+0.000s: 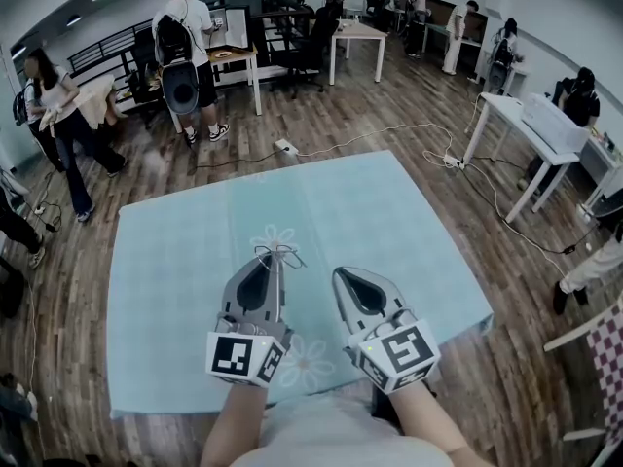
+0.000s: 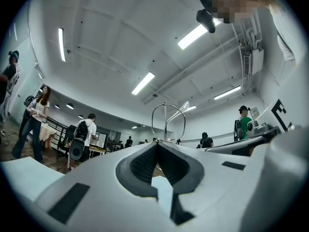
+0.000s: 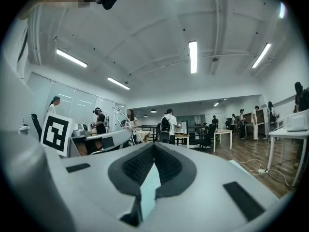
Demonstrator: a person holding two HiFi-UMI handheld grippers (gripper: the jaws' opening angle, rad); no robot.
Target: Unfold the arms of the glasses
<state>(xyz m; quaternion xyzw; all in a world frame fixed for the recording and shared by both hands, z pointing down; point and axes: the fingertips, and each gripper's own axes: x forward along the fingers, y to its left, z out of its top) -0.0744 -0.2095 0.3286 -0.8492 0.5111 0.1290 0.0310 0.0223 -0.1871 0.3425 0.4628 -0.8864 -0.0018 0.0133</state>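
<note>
The thin wire-framed glasses (image 1: 277,253) sit pinched at the tip of the left gripper (image 1: 276,263), held above the pale blue cloth-covered table (image 1: 165,280); that gripper's jaws are closed on the frame, and a round wire rim stands just past their tips; the frame seems to lie crosswise to them. The right gripper (image 1: 343,276) hovers just beside, on the glasses' right, jaws pressed together on nothing; being free, it looks best placed to take the nearer arm, once its jaws part.
</note>
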